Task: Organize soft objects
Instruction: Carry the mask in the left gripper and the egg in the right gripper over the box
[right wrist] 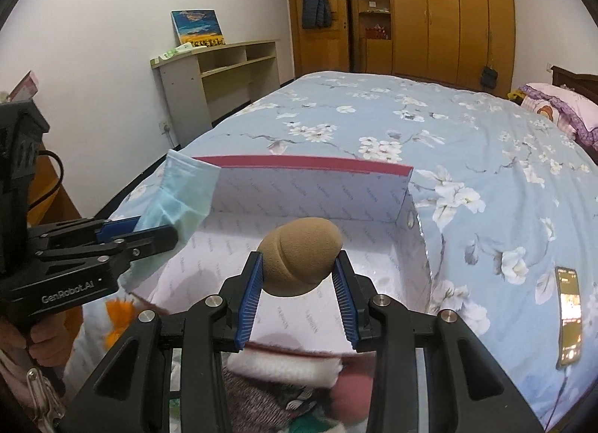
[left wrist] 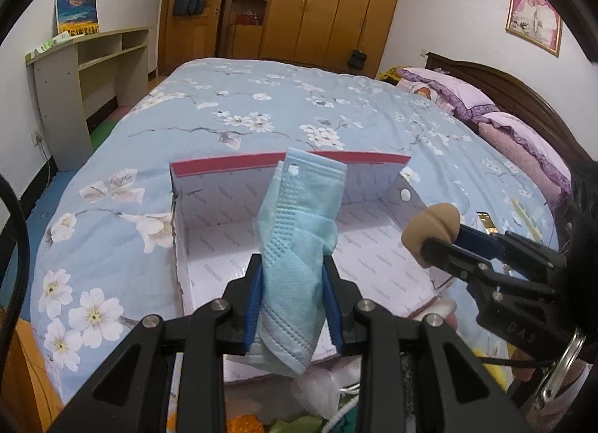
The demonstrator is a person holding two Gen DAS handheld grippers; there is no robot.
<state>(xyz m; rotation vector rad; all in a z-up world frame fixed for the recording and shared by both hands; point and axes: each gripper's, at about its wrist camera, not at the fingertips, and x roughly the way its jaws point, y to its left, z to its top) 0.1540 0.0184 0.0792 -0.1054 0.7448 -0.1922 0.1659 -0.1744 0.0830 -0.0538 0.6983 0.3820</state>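
Left wrist view shows the left gripper clamped on a crumpled blue face mask above the open box, whose floor looks bare, while right of it the right gripper squeezes a tan makeup sponge over the same box. So I'd say 0 items are stowed, 2 are about to drop, and more soft things wait just in front of the box. Box sits on a floral blue bedspread, a phone to its right, pillows farther right, wardrobe beyond.

We see our left gripper: black angular linkage, silver round screws, blue ribbed finger pads | right gripper: same build | white "GenRobot.AI" lettering on the left body | black cable | metal ring at each handle
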